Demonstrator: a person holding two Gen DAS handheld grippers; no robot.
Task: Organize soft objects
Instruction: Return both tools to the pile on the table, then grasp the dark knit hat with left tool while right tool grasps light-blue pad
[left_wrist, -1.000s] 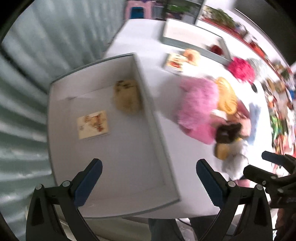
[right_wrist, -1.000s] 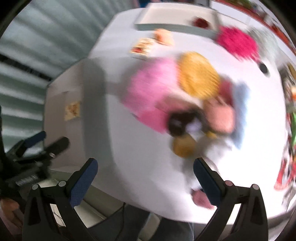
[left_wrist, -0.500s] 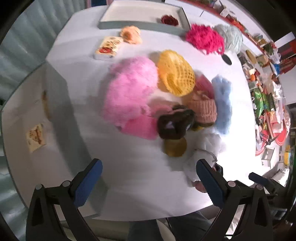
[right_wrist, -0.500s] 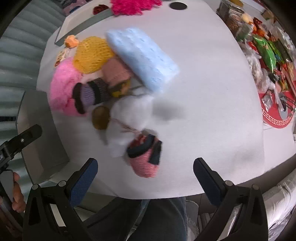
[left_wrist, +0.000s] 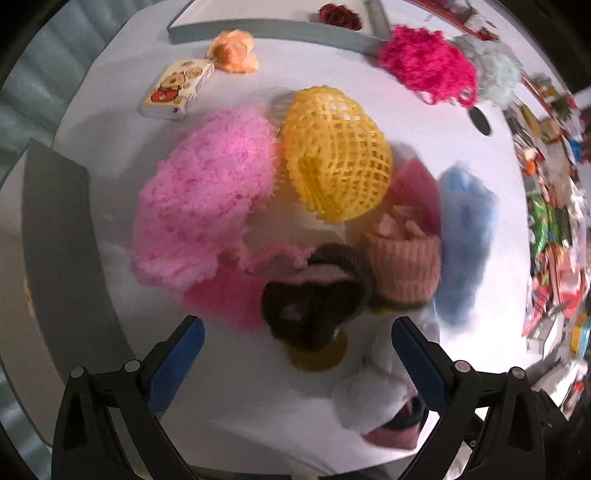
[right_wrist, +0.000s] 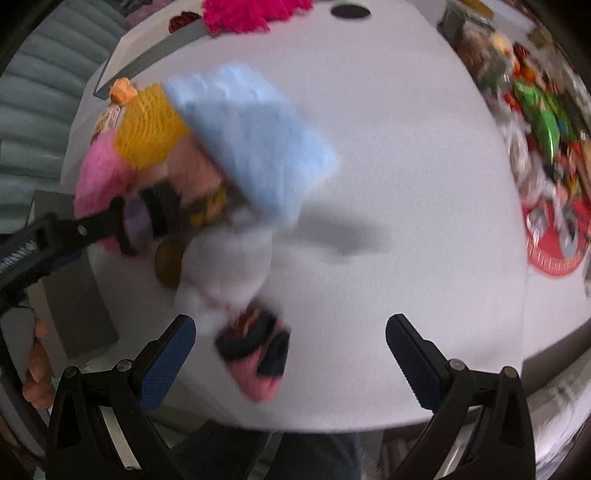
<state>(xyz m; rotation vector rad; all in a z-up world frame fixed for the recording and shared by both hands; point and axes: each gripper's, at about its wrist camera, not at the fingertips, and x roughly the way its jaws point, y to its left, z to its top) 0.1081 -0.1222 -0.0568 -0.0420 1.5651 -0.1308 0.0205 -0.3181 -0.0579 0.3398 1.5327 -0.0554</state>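
Observation:
A heap of soft things lies on the white table (left_wrist: 229, 398): a fluffy pink piece (left_wrist: 207, 199), a yellow net cap (left_wrist: 338, 155), a peach knit hat (left_wrist: 406, 269), a pale blue fuzzy cloth (left_wrist: 465, 236) and a dark brown knit item (left_wrist: 314, 302). My left gripper (left_wrist: 299, 354) hangs open just short of the brown item, holding nothing. In the right wrist view the blue cloth (right_wrist: 251, 136), a white fluffy piece (right_wrist: 229, 266) and a pink and black knit item (right_wrist: 258, 354) show. My right gripper (right_wrist: 288, 354) is open above the pink and black item, not touching it.
A grey box wall (left_wrist: 62, 236) stands at the left. A grey tray (left_wrist: 280, 33) holds a dark red flower (left_wrist: 340, 16) at the back. An orange flower (left_wrist: 232, 51), a printed packet (left_wrist: 177, 88) and magenta yarn (left_wrist: 424, 66) lie beyond the heap. Clutter (right_wrist: 546, 147) fills the right.
My left gripper swung right, from over the box to the heap, and came closer to the brown item. My right gripper moved in toward the pink and black item.

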